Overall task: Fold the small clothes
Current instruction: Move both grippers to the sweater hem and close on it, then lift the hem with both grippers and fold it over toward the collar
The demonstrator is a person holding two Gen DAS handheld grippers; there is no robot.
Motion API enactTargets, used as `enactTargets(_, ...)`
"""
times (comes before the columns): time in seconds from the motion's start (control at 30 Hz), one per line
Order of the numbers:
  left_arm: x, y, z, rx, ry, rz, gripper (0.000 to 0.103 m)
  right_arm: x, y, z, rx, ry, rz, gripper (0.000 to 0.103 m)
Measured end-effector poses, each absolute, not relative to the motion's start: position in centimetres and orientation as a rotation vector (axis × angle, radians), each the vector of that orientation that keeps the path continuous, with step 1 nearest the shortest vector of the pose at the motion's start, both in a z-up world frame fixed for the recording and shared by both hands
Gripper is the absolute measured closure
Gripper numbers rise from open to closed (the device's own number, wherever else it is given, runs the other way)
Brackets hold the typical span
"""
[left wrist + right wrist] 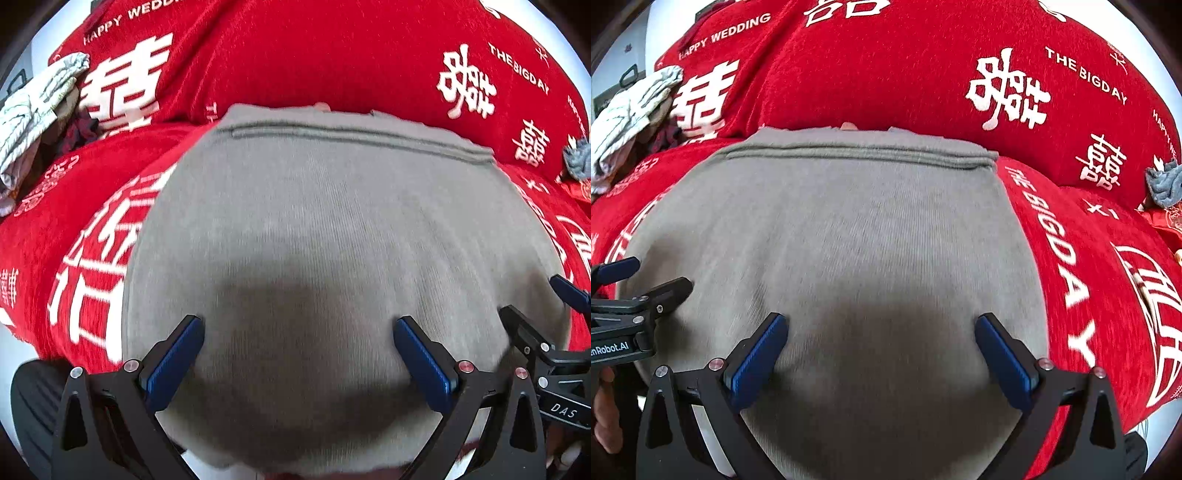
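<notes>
Both claws (298,354) (882,350) above grey garment (332,221)

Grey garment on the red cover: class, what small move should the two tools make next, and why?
Probably lower both and pinch the near edge. The grey garment lies flat, hem band at its far end, and the left tool and right tool hover open above it, holding nothing.

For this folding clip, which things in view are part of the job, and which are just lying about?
Part of the job:
- grey garment, spread flat on the cloth
- left gripper, fingers open over it
- right gripper, fingers open over it

Lying about:
- red printed cloth covering the surface
- pale crumpled clothes pile at far left
- small blue-grey item at far right
</notes>
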State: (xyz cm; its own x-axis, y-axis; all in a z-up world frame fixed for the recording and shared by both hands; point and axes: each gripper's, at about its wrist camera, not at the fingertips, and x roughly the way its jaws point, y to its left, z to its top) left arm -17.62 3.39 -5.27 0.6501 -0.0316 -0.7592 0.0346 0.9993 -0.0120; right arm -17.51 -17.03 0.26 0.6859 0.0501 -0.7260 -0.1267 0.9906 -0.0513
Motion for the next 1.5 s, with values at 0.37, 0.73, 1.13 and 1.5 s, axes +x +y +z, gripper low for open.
enactTargets(0.37,-20.0,8.8,-5.5,-0.142,0.961,0.02,0.0,-21.8,-18.2,-0.4,-0.21,0.895,0.11,0.001)
enactTargets(0.73,-20.4,10.0,-8.2,-0.262,1.106,-0.084,0.014,-23.2,-20.3,-1.6,-0.136,0.982,0.094,0.016)
enactTargets(1.13,-20.8,9.8,-1.7,-0.21,0.926,-0.186,0.086,-22.8,-23.1,2.5,0.108,0.866,0.281,0.085)
enactTargets(1.5,-9.7,9.5,0.1,-0.268,0.875,-0.12,0.086,-12.2,-23.5,5.1,0.223,0.81,0.208,0.085)
